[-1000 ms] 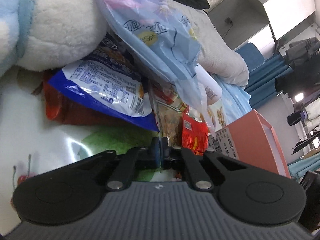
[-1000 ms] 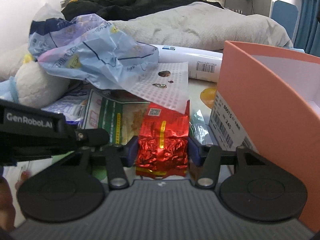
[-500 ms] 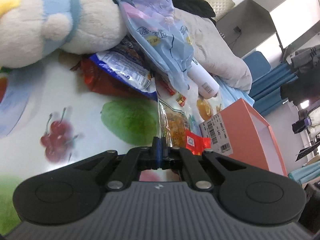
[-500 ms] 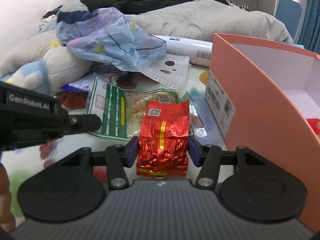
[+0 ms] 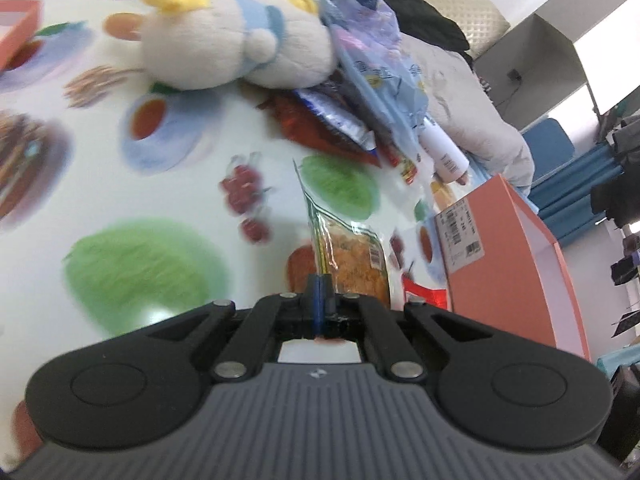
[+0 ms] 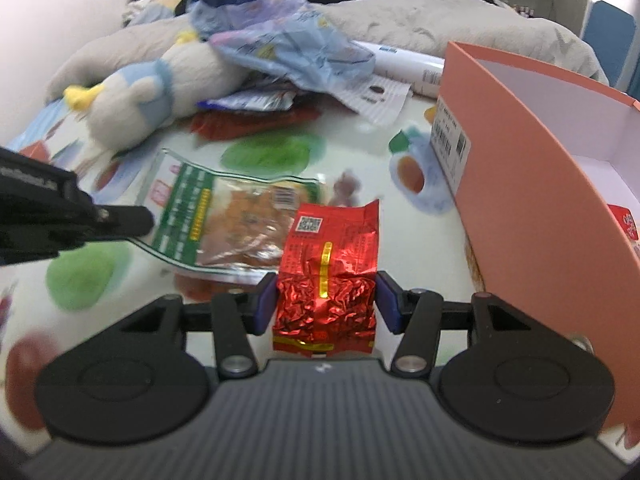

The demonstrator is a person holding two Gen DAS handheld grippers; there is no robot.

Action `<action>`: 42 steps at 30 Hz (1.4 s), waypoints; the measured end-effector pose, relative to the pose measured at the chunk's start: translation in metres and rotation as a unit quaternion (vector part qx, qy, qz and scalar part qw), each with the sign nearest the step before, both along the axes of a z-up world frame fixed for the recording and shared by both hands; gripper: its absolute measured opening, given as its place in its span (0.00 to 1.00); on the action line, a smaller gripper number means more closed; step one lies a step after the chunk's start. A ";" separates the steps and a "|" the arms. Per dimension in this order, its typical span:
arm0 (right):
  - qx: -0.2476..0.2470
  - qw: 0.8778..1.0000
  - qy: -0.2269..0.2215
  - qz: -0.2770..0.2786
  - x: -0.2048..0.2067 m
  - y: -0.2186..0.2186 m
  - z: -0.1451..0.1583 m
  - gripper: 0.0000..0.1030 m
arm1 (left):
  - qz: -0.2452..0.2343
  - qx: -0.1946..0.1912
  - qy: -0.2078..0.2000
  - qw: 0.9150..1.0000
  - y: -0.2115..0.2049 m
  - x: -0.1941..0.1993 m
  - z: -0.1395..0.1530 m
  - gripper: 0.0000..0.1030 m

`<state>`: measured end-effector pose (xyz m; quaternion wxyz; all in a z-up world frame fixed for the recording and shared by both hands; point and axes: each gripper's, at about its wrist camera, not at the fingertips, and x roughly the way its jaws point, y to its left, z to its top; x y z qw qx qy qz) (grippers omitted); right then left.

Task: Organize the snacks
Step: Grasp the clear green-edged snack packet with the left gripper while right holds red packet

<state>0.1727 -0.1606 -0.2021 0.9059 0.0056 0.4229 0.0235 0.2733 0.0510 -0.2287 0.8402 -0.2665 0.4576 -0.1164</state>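
Observation:
My left gripper (image 5: 320, 294) is shut on the edge of a clear green-trimmed snack bag (image 5: 356, 256) with orange contents, which trails forward over the fruit-print tablecloth (image 5: 140, 208). In the right wrist view the same gripper (image 6: 132, 220) comes in from the left, pinching that bag (image 6: 232, 216). My right gripper (image 6: 326, 300) is shut on a crinkled red foil packet (image 6: 328, 264), held upright between the blue pads. An open orange box (image 6: 520, 140) with a white inside stands just to the right of it. The box (image 5: 520, 260) also shows at right in the left wrist view.
A pile lies at the back: a white and blue plush toy (image 6: 160, 92), a pale blue plastic bag (image 6: 288, 44), a white bottle (image 6: 408, 64), and red and blue packets (image 6: 256, 116). Grey bedding (image 6: 420, 12) lies behind. A red-and-white item (image 6: 628, 220) sits in the box.
Both grippers have drawn back from the pile, each carrying its packet. The green-trimmed bag has come out from under the pile, and more of the orange box's inside shows.

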 end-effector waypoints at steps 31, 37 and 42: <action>0.001 0.996 0.038 0.075 -0.071 -0.010 -0.003 0.63 | -0.170 0.214 -0.005 0.962 -0.015 -0.118 0.057 0.68; 0.003 0.997 0.029 0.075 -0.072 -0.012 -0.002 0.63 | -0.247 0.294 -0.062 0.921 -0.055 -0.099 0.062 0.76; 0.004 0.996 0.025 0.087 -0.074 -0.012 -0.001 0.63 | -0.283 0.313 -0.073 0.904 -0.079 -0.081 0.045 0.79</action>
